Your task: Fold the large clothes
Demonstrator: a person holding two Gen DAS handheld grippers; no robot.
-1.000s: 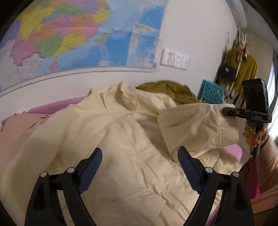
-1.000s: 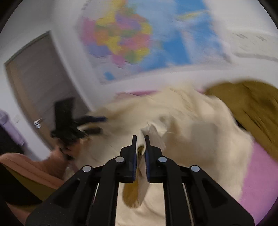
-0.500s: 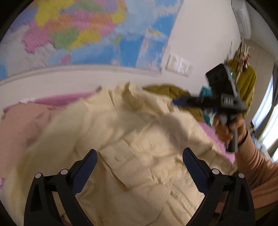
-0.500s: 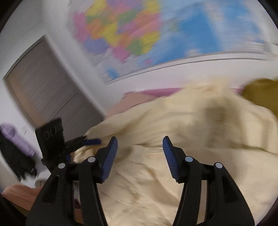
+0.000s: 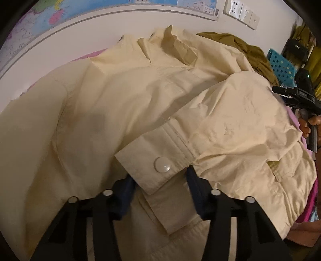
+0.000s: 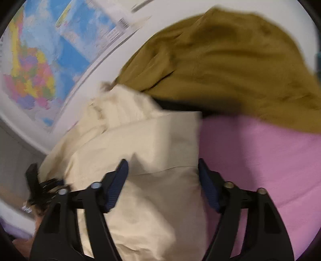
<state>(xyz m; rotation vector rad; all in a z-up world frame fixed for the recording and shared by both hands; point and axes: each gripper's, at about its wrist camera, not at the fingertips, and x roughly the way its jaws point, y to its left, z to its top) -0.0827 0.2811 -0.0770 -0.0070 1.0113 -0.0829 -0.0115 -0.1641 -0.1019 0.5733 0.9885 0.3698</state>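
A large cream jacket (image 5: pixel 124 112) lies spread on the pink bed, collar toward the wall. One sleeve is folded across the chest. Its cuff (image 5: pixel 152 158), with a round snap button, lies between the fingers of my left gripper (image 5: pixel 160 190). Those jaws are closing, and the cuff hides part of their tips. My right gripper (image 6: pixel 162 180) hangs over the jacket's side edge (image 6: pixel 164 144), next to the bare sheet. Its jaws are closing slightly, with cream cloth under and between them but no pad pressing. Its black body (image 5: pixel 303 94) and the hand holding it show at the right of the left wrist view.
An olive-green garment (image 6: pixel 230 60) is heaped at the jacket's far right on the pink sheet (image 6: pixel 260 160). A coloured map (image 6: pixel 40 66) and wall sockets (image 5: pixel 240 12) are on the wall behind. A blue basket (image 5: pixel 280 64) and hanging clothes stand at the far right.
The right gripper let go of the sleeve cuff, opened and swung down to the jacket's side. The sleeve now lies across the chest. The left gripper dropped onto the cuff and narrowed.
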